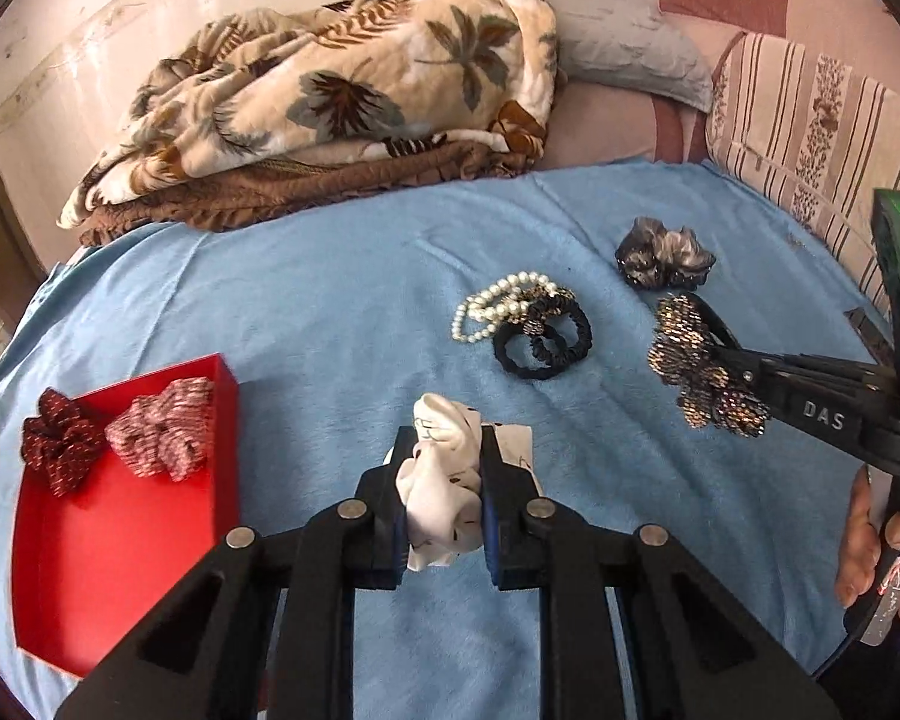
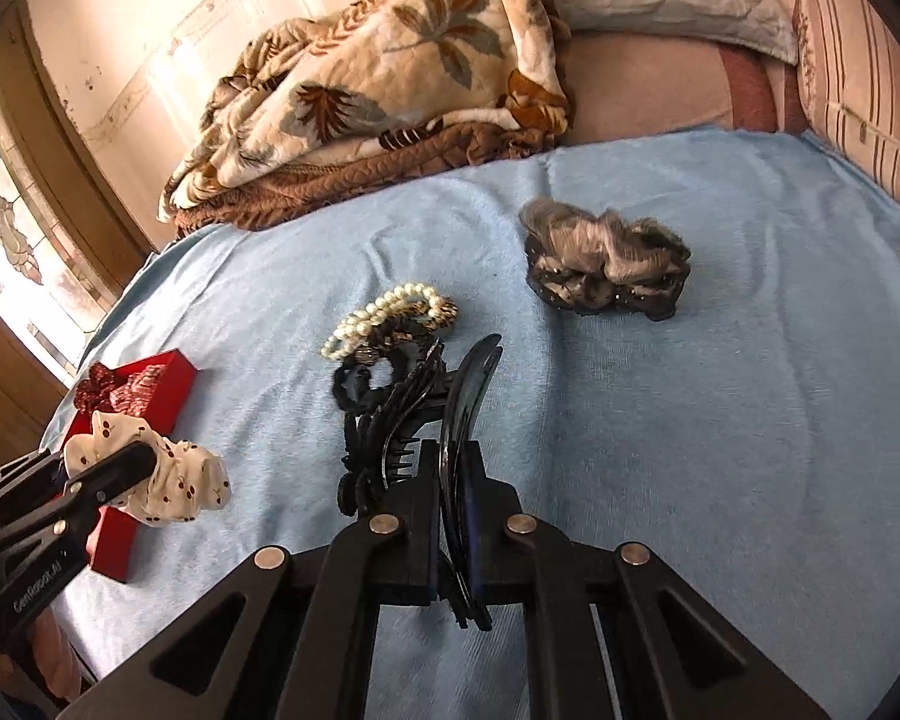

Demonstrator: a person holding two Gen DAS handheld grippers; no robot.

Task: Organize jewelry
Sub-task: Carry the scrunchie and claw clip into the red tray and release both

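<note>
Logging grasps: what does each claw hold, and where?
Left claw: white scrunchie, pinched across its bunched fabric. Right claw: sequined hair clip, by its dark curved end.

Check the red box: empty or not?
Not empty. The red box is open-topped and holds two scrunchies, a dark red one and a pink-white one, at its far end; the rest of its floor is bare.

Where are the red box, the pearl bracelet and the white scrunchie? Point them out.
red box (image 1: 114, 546): left wrist view, bare floor.
pearl bracelet (image 1: 486, 306): left wrist view, bead loops.
white scrunchie (image 1: 444, 480): left wrist view, fabric between fingers.
</note>
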